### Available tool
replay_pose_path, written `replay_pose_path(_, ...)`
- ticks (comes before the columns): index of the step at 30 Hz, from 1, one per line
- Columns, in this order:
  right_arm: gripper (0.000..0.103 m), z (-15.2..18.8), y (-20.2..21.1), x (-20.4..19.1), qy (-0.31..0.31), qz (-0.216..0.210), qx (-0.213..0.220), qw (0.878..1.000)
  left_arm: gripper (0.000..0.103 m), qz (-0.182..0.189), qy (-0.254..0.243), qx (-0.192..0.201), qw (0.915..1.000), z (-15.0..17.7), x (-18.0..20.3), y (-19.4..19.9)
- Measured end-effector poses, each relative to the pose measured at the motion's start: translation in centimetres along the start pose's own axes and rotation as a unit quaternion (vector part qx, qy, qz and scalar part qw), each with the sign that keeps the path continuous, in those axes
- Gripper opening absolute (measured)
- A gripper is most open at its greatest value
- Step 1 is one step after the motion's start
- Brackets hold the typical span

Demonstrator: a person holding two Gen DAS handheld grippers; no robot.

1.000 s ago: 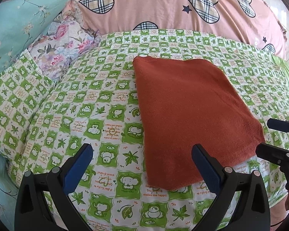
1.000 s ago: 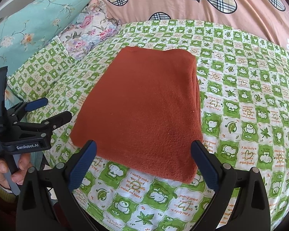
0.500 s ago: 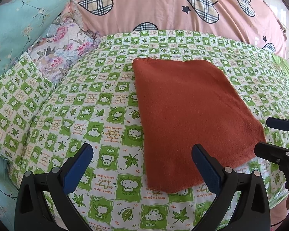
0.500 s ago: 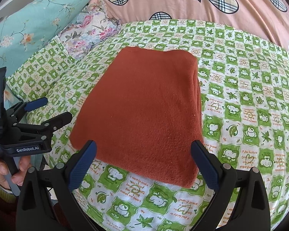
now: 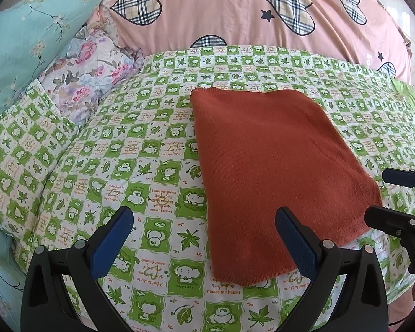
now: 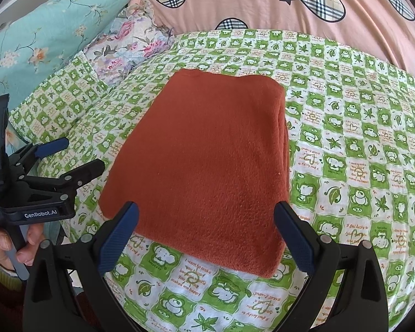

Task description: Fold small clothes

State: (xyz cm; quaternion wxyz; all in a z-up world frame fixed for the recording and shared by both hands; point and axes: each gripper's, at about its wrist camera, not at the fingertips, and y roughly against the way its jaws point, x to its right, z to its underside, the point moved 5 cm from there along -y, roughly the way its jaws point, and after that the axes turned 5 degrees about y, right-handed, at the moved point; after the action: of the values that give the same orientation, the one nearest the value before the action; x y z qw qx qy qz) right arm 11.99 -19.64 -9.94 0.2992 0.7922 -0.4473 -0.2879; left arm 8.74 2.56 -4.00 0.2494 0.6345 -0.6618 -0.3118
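garment: a rust-orange knit cloth (image 6: 207, 163), already folded into a thick rectangle, lies flat on the green checked bedspread (image 5: 141, 171), well short of the pink heart-print quilt (image 5: 235, 8) behind it.
left tongs: the left tongs (image 5: 204, 236) hang spread wide and empty, one blue pad over the bedspread, the other over the cloth's near left corner.
right tongs: the right tongs (image 6: 206, 231) are likewise spread wide and empty, straddling the near edge of the cloth.
stacked edge: the layers show along the right side (image 6: 283, 149) in the right wrist view; how many there are is hard to count from here.
risk, partial pinch: closing on only the top layer would likely peel the fold open when lifted.
risk, bedspread: a low bite could catch the soft bedspread with the cloth and drag both.
risk, uneven pull: if one side moves first, the rectangle will probably skew and lose its square corners.
risk, collision: the two tools sit near each other at the near edge, so a crossing move could knock them together.
pillows: the floral pillow (image 5: 91, 77) and teal pillow (image 5: 27, 36) are well apart at left, no obstacle.
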Motion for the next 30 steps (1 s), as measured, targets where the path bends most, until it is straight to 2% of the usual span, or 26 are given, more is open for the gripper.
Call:
replay_pose_path(19, 0.098, -0.9, -1.7, 0.9, -0.019, -0.015, -0.012, 1.000, 0.102, 0.001, -0.014, 0.005, 0.9999, -1.2, 0.6, -1.2)
replay_pose_path(30, 0.098, -1.5, -2.3, 1.8, -0.025, -0.010, -0.017, 0.999, 0.102, -0.007, -0.003, 0.004, 1.0000, -2.3, -0.3, -2.0)
